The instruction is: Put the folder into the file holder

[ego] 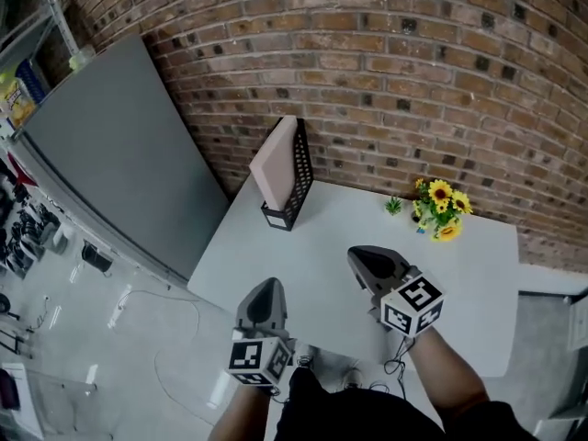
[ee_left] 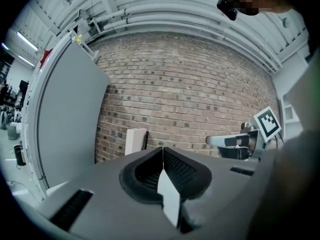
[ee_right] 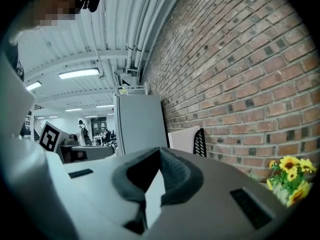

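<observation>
A black mesh file holder (ego: 296, 184) stands at the white table's far left corner, against the brick wall. A pale pink folder (ego: 276, 168) stands upright inside it. Both also appear in the left gripper view, the folder (ee_left: 134, 141) in front of the holder (ee_left: 145, 140), and in the right gripper view, the folder (ee_right: 183, 139) beside the holder (ee_right: 200, 143). My left gripper (ego: 266, 289) is shut and empty over the table's near edge. My right gripper (ego: 361, 256) is shut and empty over the table's middle. Both are well short of the holder.
A small pot of yellow sunflowers (ego: 439, 209) sits at the back of the white table (ego: 478, 283), near the wall. A tall grey panel (ego: 119, 154) leans at the left. Cables lie on the floor (ego: 138, 320) beside the table.
</observation>
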Demonstrator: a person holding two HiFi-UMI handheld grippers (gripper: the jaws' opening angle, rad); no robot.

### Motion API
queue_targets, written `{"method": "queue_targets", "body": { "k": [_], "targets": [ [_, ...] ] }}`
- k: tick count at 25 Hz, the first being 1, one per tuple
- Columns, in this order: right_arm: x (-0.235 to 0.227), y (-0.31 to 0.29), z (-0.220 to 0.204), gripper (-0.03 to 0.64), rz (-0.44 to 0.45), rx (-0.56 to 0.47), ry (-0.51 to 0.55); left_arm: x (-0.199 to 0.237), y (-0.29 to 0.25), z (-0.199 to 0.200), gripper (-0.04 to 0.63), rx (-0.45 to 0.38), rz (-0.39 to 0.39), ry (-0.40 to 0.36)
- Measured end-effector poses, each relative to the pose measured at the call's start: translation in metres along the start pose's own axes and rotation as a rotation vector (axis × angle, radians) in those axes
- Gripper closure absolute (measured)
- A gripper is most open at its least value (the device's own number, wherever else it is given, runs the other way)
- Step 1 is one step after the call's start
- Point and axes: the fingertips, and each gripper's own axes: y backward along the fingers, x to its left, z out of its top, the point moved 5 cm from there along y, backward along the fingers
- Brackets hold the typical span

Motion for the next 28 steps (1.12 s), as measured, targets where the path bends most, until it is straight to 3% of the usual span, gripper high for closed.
{"method": "queue_targets", "body": {
  "k": [8, 28],
  "targets": [
    [0.016, 0.006, -0.01, 0.614, 0.024, 0.012, -0.005, -0.01, 0.019, -0.011, 0.588, 0.039, -0.007, -0.01],
    [0.021, -0.033, -0.012, 0.614, -0.06, 0.008, -0.027, 0.031, -0.006, -0.003, 0.588, 0.046, -0.104, -0.016]
  ]
}}
